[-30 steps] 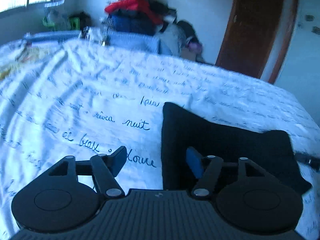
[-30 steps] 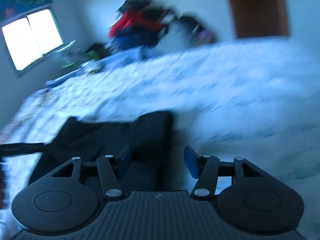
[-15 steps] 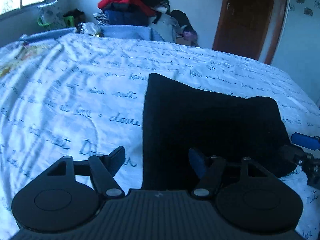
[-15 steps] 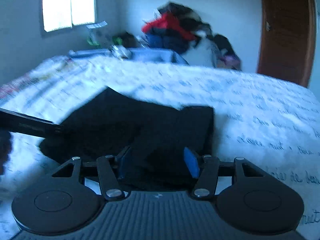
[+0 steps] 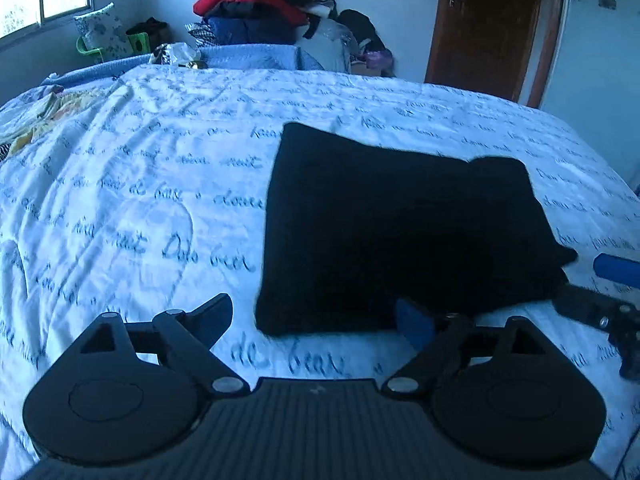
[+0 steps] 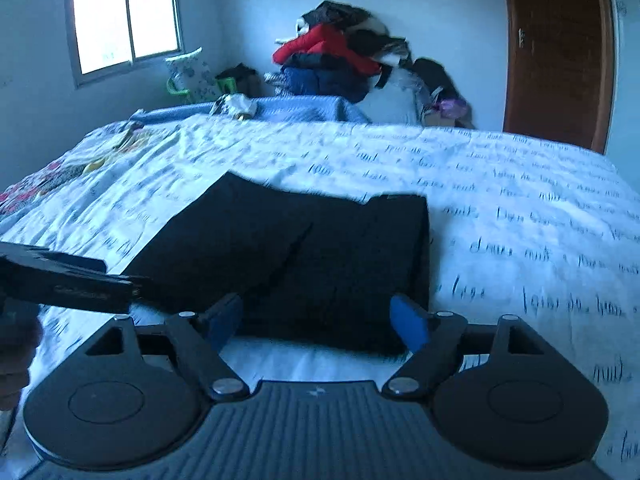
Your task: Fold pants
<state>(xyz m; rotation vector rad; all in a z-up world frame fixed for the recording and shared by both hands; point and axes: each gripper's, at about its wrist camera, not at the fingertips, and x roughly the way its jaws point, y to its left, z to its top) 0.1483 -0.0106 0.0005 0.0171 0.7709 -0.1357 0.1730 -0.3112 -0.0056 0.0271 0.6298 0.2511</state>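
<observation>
The black pants (image 5: 400, 232) lie folded into a compact rectangle on the white bedsheet with blue script (image 5: 140, 200). They also show in the right wrist view (image 6: 304, 256). My left gripper (image 5: 316, 320) is open and empty, just short of the fold's near left corner. My right gripper (image 6: 316, 322) is open and empty, above the fold's near edge. The right gripper's fingers (image 5: 616, 270) show at the right edge of the left wrist view, beside the fold. The left gripper's finger (image 6: 68, 284) shows at the left of the right wrist view.
A pile of clothes (image 5: 264, 12) stands against the far wall, with a blue blanket (image 5: 248, 58) at the bed's far edge. A brown door (image 5: 492, 24) is at the back right. A window (image 6: 124, 20) is at the back left. A patterned cloth (image 5: 36, 116) lies at the bed's left.
Both grippers have pulled back and risen from the pants; more of the folded rectangle is in view. Both stay open. The pants lie still.
</observation>
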